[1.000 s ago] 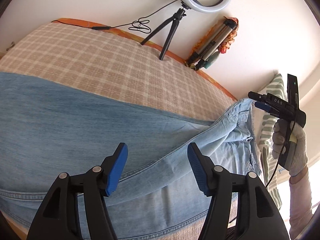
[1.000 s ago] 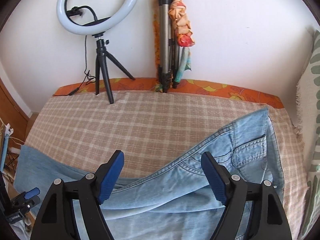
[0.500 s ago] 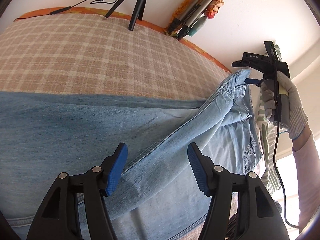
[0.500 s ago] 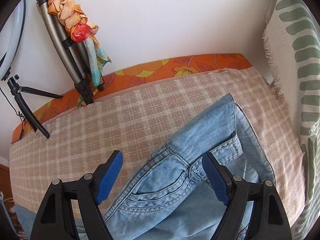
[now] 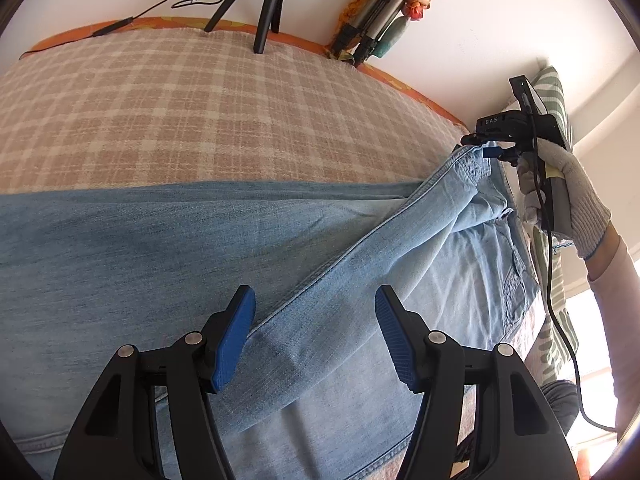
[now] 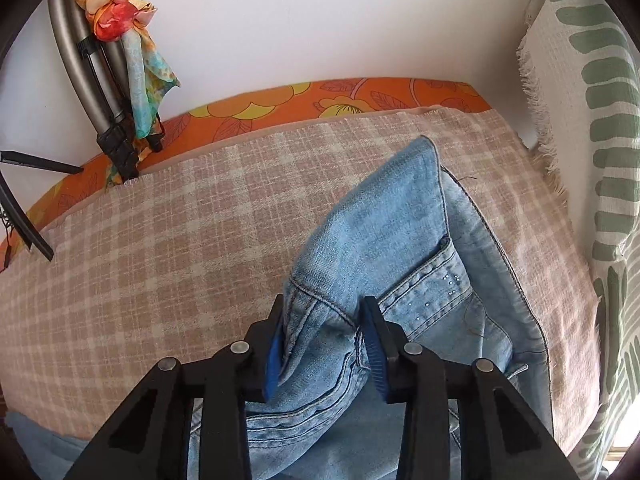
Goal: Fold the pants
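Left wrist view: left tool (image 5: 314, 336) hung spread over the light blue denim pants (image 5: 168, 264), pads clear of the cloth, nothing pinched. A raised leg fold ran between its fingers up toward the waistband corner. A second before, the right tool (image 5: 490, 148) was well off the pants near the striped cushion; now it sat at the waistband corner, in a gloved hand (image 5: 568, 196) with a black cable trailing down. Pants lay spread across the beige checked blanket (image 5: 168, 120) on the bed.

Right wrist view: right tool (image 6: 322, 344) had gone from wide apart to closing on a bunched waistband fold by the back pocket. Denim filled the gap and both blue pads (image 6: 274, 356) appeared to touch it. My read: the waistband grip was just landing, so the fold could start once the left tool took its own hold on the leg. Left side not yet gripped.

Around: black ring-light tripod legs (image 5: 264, 4) and a folded silver tripod wrapped in an orange floral scarf (image 6: 108, 80) at the far edge against the white wall, on an orange flowered sheet (image 6: 320, 100). Green-and-white leaf-pattern cushion (image 6: 600, 120) just beside the waistband. Nothing lay on the pants. The cushion sat close on the right; the tripods stood well apart.
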Available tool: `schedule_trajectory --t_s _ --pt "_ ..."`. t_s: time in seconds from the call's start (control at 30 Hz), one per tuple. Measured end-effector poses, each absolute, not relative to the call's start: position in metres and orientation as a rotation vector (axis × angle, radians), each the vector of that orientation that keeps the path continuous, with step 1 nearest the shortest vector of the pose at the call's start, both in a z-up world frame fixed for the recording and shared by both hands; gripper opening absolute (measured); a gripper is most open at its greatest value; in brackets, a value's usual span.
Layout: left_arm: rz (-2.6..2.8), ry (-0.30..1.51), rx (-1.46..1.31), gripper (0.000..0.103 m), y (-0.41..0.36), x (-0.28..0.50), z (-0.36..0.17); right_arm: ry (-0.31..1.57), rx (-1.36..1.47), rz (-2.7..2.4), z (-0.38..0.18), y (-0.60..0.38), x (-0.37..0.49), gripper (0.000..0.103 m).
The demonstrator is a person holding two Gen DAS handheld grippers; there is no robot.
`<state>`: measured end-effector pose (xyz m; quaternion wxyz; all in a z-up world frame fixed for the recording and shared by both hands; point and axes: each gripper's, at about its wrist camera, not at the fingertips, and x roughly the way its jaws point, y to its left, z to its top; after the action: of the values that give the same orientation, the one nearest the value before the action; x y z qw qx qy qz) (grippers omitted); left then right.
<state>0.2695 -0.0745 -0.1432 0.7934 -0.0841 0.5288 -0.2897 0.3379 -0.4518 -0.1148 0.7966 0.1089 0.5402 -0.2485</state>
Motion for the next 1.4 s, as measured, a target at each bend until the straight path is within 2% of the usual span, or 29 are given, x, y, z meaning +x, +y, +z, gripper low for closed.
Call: schedule_trajectory --t_s 0.07,0.17,0.33,0.67,0.7,0.73,0.83,0.93,1.0,1.1,1.17,1.27,1.3,1.37,1.4 --pt "-0.621 1.133 -0.164 0.062 -0.076 0.268 -0.144 1.135 0.226 -0.511 -0.110 -0.451 0.326 0.024" --pt "-0.630 1.129 -0.094 0.062 -0.083 0.263 -0.145 1.103 0.270 -0.470 -0.099 -0.452 0.304 0.017" --pt "-0.626 1.076 0.110 0.062 -0.097 0.246 -0.144 1.040 0.346 -0.393 -0.077 -0.458 0.256 0.015" --pt "-0.622 0.978 0.299 0.061 -0.120 0.218 -0.147 0.949 0.443 -0.348 -0.062 -0.476 0.161 0.013" --pt "-0.626 0.967 0.305 0.051 -0.120 0.215 -0.146 0.945 0.469 -0.341 -0.064 -0.479 0.153 0.013" --pt "-0.630 0.967 0.309 0.037 -0.121 0.213 -0.147 0.940 0.495 -0.335 -0.065 -0.482 0.146 0.013" --pt "-0.655 0.969 0.329 0.016 -0.123 0.205 -0.151 0.917 0.529 -0.321 -0.072 -0.486 0.126 0.013" --pt "-0.671 0.959 0.335 0.008 -0.122 0.195 -0.150 0.919 0.550 -0.292 -0.083 -0.488 0.116 0.016" --pt "-0.679 0.948 0.342 0.008 -0.123 0.190 -0.149 0.920 0.582 -0.306 -0.092 -0.493 0.108 0.022" --pt "-0.676 0.926 0.364 0.006 -0.123 0.184 -0.147 0.924 0.636 -0.304 -0.106 -0.502 0.095 0.033" --pt "-0.675 0.922 0.356 0.006 -0.121 0.184 -0.147 0.906 0.648 -0.316 -0.109 -0.509 0.090 0.045" --pt "-0.671 0.924 0.341 0.005 -0.120 0.186 -0.147 0.865 0.680 -0.323 -0.104 -0.521 0.091 0.046" --pt "-0.666 0.920 0.337 0.005 -0.120 0.186 -0.146 0.855 0.669 -0.329 -0.103 -0.523 0.094 0.045" --pt "-0.656 0.908 0.329 0.005 -0.120 0.187 -0.143 0.860 0.648 -0.348 -0.102 -0.525 0.099 0.017" --pt "-0.651 0.899 0.323 0.005 -0.120 0.187 -0.140 0.871 0.648 -0.358 -0.102 -0.526 0.100 0.015"
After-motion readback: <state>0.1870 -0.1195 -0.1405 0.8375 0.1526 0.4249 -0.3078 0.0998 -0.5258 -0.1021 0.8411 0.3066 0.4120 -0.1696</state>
